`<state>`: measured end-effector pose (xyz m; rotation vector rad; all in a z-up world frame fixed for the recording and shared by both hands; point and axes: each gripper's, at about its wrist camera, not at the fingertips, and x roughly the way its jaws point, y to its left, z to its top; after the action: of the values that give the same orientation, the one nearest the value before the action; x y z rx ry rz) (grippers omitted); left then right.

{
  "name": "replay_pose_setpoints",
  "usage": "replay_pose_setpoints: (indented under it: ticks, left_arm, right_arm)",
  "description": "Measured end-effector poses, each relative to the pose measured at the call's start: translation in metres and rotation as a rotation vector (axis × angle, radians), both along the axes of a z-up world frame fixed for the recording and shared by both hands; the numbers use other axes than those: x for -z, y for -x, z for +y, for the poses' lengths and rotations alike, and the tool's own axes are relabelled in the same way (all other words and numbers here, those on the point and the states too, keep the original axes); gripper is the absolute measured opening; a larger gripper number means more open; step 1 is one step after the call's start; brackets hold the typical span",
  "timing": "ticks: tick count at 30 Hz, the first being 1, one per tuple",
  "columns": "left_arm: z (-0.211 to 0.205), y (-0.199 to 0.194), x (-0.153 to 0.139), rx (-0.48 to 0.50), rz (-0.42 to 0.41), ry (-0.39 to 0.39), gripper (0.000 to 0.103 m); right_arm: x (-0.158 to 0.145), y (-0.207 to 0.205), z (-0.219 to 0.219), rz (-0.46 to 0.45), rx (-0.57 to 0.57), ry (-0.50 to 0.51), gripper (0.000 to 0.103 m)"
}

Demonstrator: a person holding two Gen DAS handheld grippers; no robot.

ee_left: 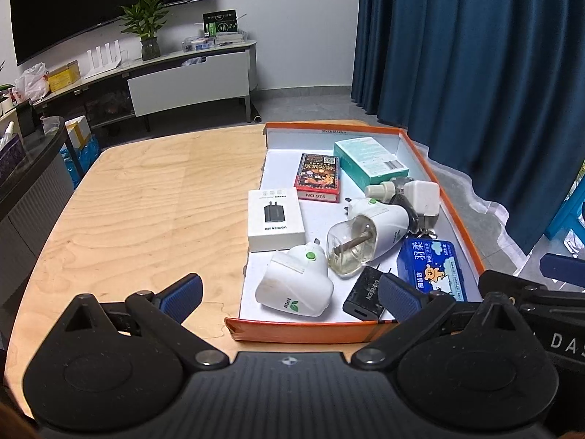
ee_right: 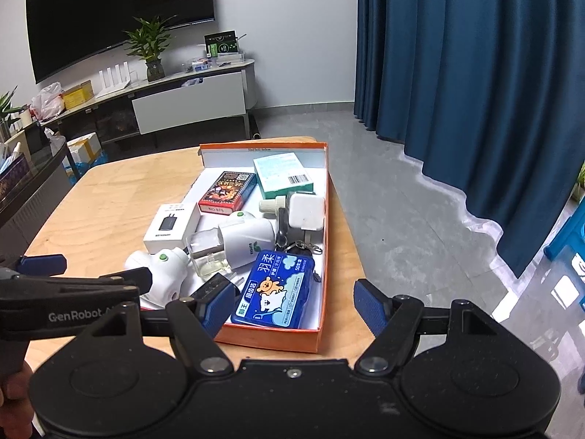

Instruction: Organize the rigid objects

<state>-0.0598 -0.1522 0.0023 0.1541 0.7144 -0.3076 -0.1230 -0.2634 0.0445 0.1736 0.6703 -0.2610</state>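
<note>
Wooden table [ee_left: 146, 197] bearing an orange tray [ee_left: 303, 331] at its right edge; left gripper [ee_left: 290, 298] and right gripper [ee_right: 296, 303] hover at the tray's near rim, jaws apart, empty; within, near to far: blue case [ee_right: 278, 292], black charger [ee_left: 362, 294], white plug-in [ee_left: 296, 285], white box [ee_left: 276, 219], red card box [ee_left: 318, 179], teal box [ee_left: 369, 162].

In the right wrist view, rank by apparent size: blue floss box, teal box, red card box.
1. Blue floss box, though it lies nearest the camera.
2. Teal box.
3. Red card box, only slightly smaller.
</note>
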Motion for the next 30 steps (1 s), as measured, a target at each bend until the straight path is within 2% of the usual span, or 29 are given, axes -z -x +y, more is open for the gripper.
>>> replay_pose_setpoints:
  ticks: [19, 30]
  left_arm:
    - [0.001, -0.004, 0.006, -0.022, 0.021, -0.022, 0.103]
    - [0.004, -0.006, 0.006, -0.027, 0.034, -0.009, 0.103]
  right_arm:
    - [0.011, -0.008, 0.007, 0.036, -0.019, 0.009, 0.085]
    - [0.019, -0.009, 0.002, 0.056, 0.001, -0.01, 0.085]
